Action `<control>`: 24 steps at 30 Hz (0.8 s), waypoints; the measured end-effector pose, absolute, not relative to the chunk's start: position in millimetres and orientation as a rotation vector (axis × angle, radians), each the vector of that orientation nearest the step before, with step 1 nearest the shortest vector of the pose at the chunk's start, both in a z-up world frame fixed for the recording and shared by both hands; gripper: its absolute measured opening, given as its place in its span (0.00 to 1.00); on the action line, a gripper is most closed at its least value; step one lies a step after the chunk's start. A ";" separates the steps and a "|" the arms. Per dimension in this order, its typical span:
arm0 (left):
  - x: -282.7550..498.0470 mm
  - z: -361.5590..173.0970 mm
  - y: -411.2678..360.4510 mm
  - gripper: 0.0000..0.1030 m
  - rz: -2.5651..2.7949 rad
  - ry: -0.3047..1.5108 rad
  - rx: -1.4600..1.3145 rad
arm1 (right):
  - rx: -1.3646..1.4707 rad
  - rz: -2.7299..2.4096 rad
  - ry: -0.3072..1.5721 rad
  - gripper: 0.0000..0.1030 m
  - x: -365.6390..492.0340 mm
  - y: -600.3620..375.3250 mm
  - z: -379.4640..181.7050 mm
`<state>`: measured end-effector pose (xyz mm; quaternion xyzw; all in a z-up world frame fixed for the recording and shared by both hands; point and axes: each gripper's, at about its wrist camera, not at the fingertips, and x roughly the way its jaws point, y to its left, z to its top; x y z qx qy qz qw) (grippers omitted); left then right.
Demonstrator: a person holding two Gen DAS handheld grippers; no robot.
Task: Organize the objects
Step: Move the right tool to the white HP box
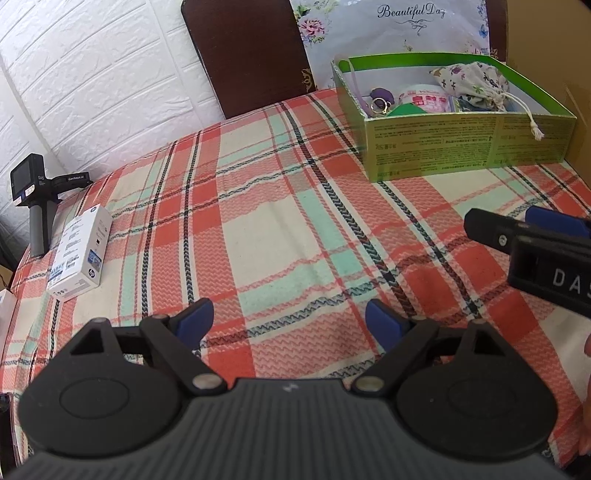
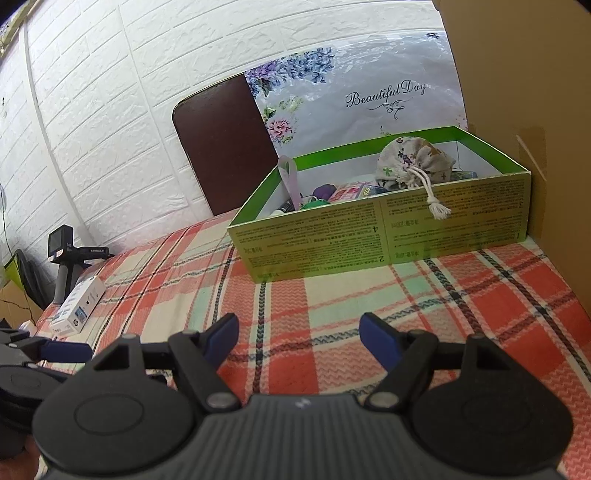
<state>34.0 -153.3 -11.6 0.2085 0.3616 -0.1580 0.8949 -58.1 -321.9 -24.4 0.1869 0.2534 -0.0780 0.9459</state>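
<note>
A green cardboard box (image 1: 465, 144) stands at the far right of the plaid-covered table (image 1: 258, 221); it also shows in the right wrist view (image 2: 380, 232). Inside it lie a floral drawstring pouch (image 1: 469, 85) (image 2: 410, 162), a pink-labelled roll (image 1: 424, 98), a purple item with a key ring (image 1: 380, 98) and other small things. My left gripper (image 1: 290, 325) is open and empty above the near table. My right gripper (image 2: 299, 341) is open and empty, in front of the box; it also shows in the left wrist view (image 1: 524, 229).
A white HP carton (image 1: 79, 254) (image 2: 79, 306) lies at the table's left edge. A black handheld camera device (image 1: 33, 199) (image 2: 68, 254) stands behind it. A brown chair back (image 1: 251, 55), a floral bag (image 1: 395, 33) and a cardboard wall (image 2: 517, 92) stand behind and right.
</note>
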 end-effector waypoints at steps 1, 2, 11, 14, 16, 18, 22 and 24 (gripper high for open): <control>34.9 -11.4 -151.3 0.88 -0.326 0.750 0.427 | 0.376 -0.157 0.519 0.73 -57.4 -320.7 -24.2; 36.0 -11.3 -148.9 0.88 -0.323 0.750 0.421 | 0.372 -0.156 0.522 0.73 -56.5 -318.4 -24.1; 47.5 -10.3 -118.2 0.88 -0.284 0.747 0.352 | 0.304 -0.127 0.555 0.73 -47.9 -290.9 -19.7; 53.3 -11.5 -102.5 0.88 -0.262 0.753 0.317 | 0.278 -0.112 0.577 0.73 -43.2 -278.8 -20.1; 58.3 -13.1 -90.5 0.88 -0.244 0.760 0.292 | 0.264 -0.097 0.594 0.73 -39.8 -269.4 -20.8; 64.1 -14.7 -76.6 0.88 -0.222 0.766 0.263 | 0.239 -0.081 0.611 0.73 -35.9 -258.6 -22.1; 76.5 -17.7 -45.6 0.88 -0.159 0.769 0.204 | 0.189 -0.032 0.652 0.73 -25.3 -233.0 -26.2; 83.3 -19.2 -28.9 0.88 -0.124 0.775 0.174 | 0.157 0.000 0.672 0.73 -18.8 -217.4 -28.5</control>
